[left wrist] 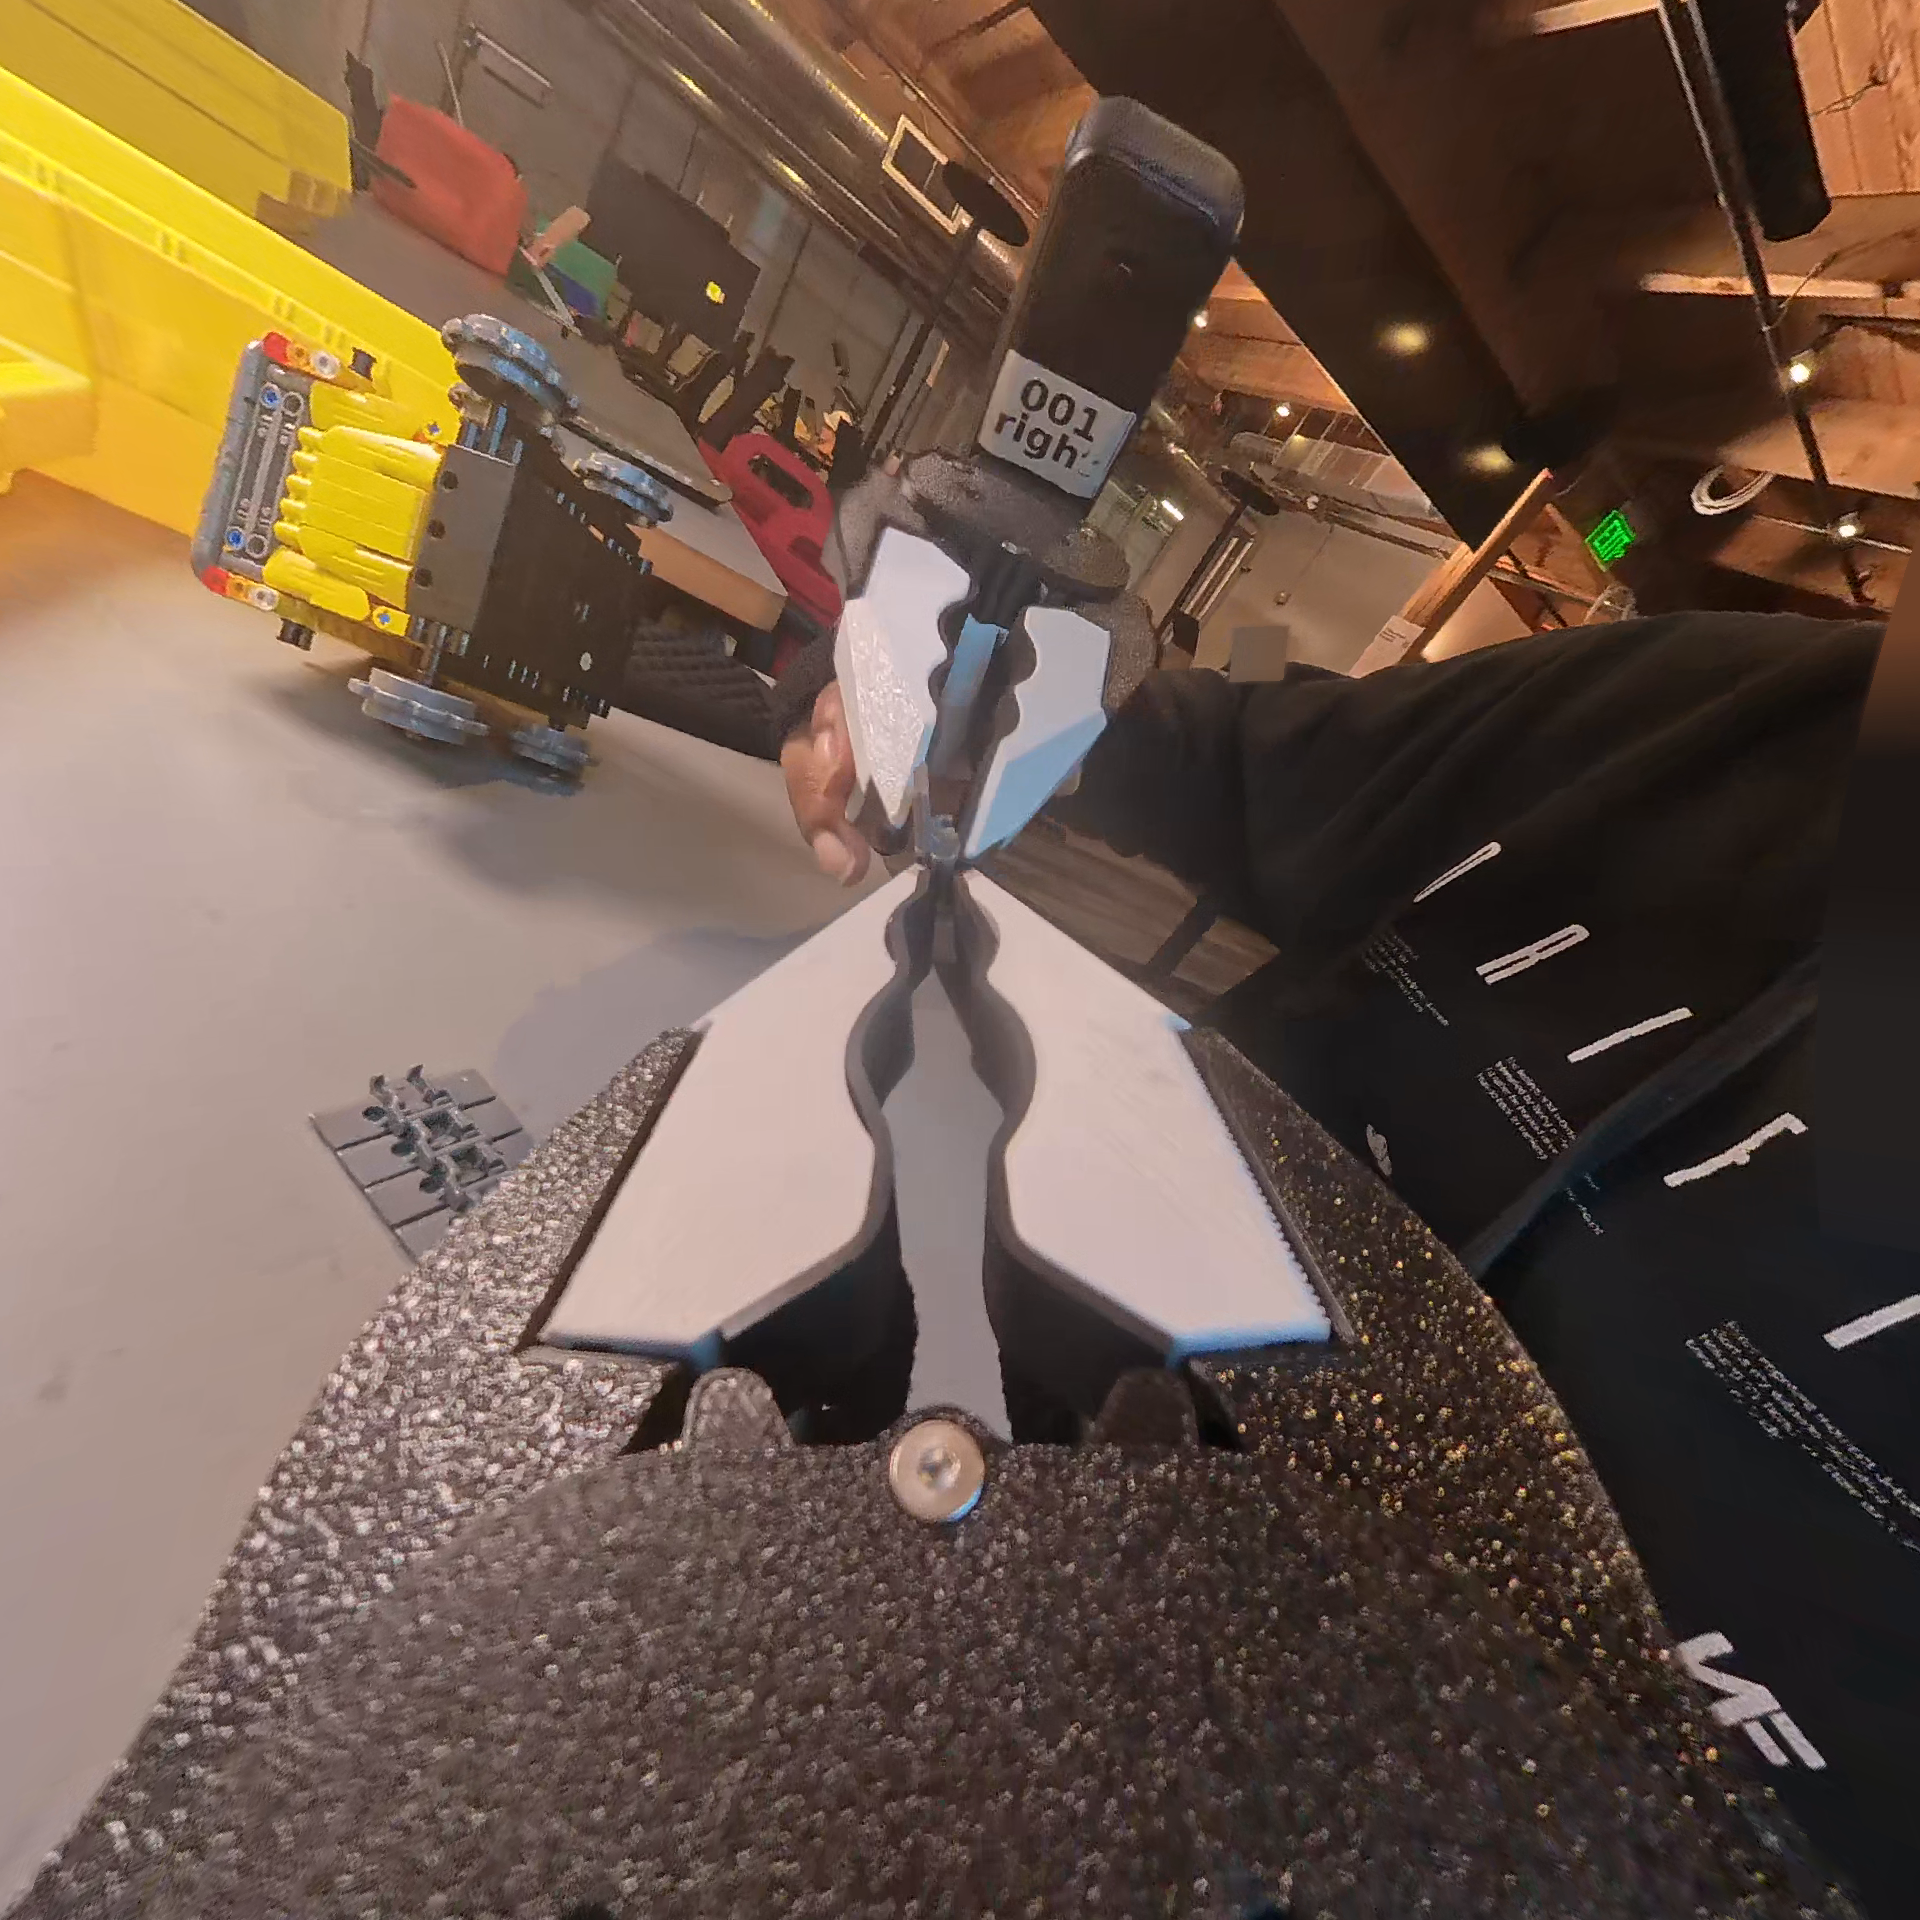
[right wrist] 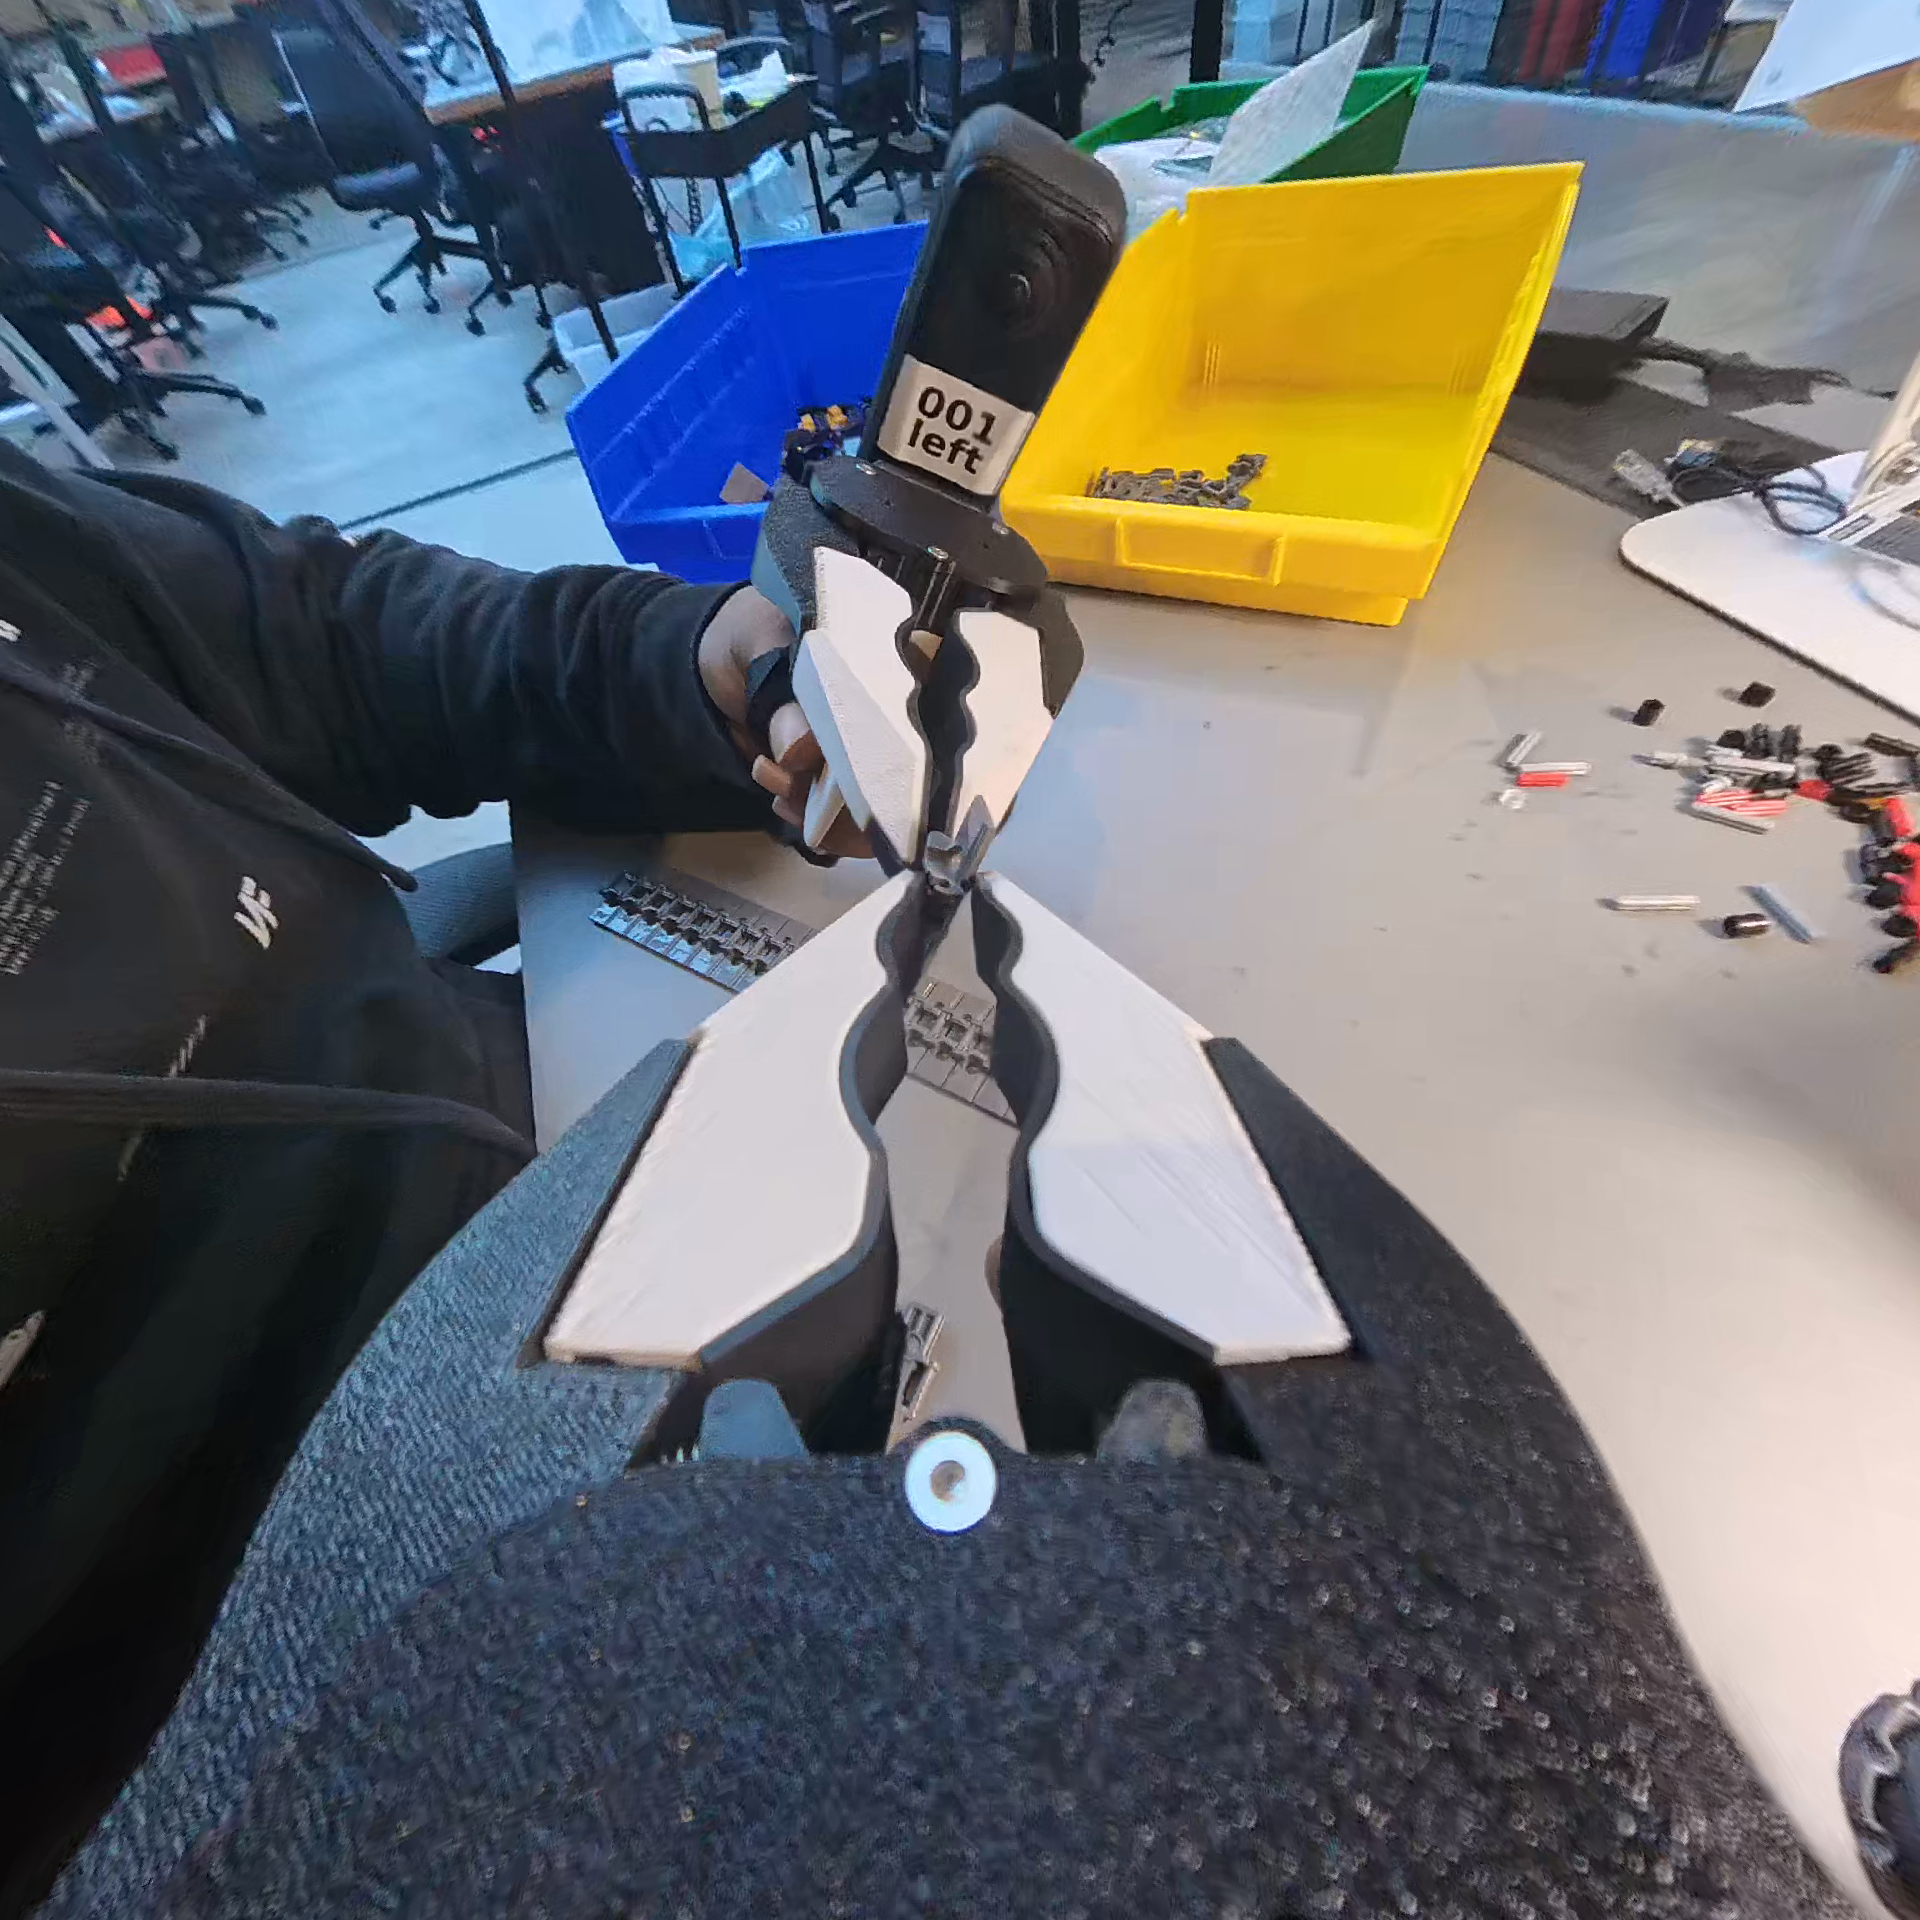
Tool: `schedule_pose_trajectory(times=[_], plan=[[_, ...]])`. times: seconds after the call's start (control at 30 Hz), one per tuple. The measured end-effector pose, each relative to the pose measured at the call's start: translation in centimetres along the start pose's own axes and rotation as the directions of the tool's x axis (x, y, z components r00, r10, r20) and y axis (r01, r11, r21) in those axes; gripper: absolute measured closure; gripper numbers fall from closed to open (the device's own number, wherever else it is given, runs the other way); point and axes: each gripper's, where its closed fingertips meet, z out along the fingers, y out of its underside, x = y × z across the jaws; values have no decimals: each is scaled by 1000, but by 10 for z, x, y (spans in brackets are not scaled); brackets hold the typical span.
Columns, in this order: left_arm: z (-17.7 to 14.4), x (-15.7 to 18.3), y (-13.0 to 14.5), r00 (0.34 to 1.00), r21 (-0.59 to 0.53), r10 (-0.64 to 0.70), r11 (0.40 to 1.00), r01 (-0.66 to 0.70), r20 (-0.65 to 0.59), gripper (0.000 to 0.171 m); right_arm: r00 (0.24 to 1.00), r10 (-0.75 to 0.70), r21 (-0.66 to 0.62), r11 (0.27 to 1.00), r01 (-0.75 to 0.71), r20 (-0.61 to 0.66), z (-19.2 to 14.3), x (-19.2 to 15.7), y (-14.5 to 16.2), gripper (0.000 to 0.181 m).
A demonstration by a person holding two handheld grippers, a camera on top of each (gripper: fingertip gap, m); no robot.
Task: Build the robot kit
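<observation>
My left gripper (left wrist: 938, 891) and my right gripper (left wrist: 932, 831) meet tip to tip above the grey table (left wrist: 260, 935). Both are shut on a small grey track-link piece (left wrist: 943, 847); I cannot tell whether it is one link or two joined. In the right wrist view my right gripper (right wrist: 945, 888) points up at my left gripper (right wrist: 940, 844), with the same grey piece (right wrist: 954, 850) pinched between them. A strip of joined grey track links (right wrist: 696, 925) lies on the table just below, and it also shows in the left wrist view (left wrist: 426, 1153).
A yellow bin (right wrist: 1351, 312) holding grey links (right wrist: 1174, 483) and a blue bin (right wrist: 707, 416) stand at the back. Loose small red, black and grey parts (right wrist: 1766, 779) lie at the right. A yellow and black brick-built vehicle (left wrist: 416, 540) lies on its side. The tips of both grippers are at nearly the same place.
</observation>
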Motion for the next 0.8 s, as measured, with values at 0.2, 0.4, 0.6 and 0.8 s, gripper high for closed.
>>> schedule_pose_trajectory(times=[0.2,0.4,0.6,0.8], plan=[[-2,-3,-5,999,27,25,999,-26,25,171,990,124,-16,992,-123,64,2,3,-3,174],[-10,-42,9,951,-120,148,986,-119,271,169,983,181,-200,963,-182,-23,8,36,16,175],[-17,-85,60,815,-492,376,861,-132,440,158,944,298,-496,804,-327,-140,10,81,78,175],[-14,-96,86,781,-628,454,771,-104,428,152,932,326,-627,696,-350,-159,15,91,104,175]])
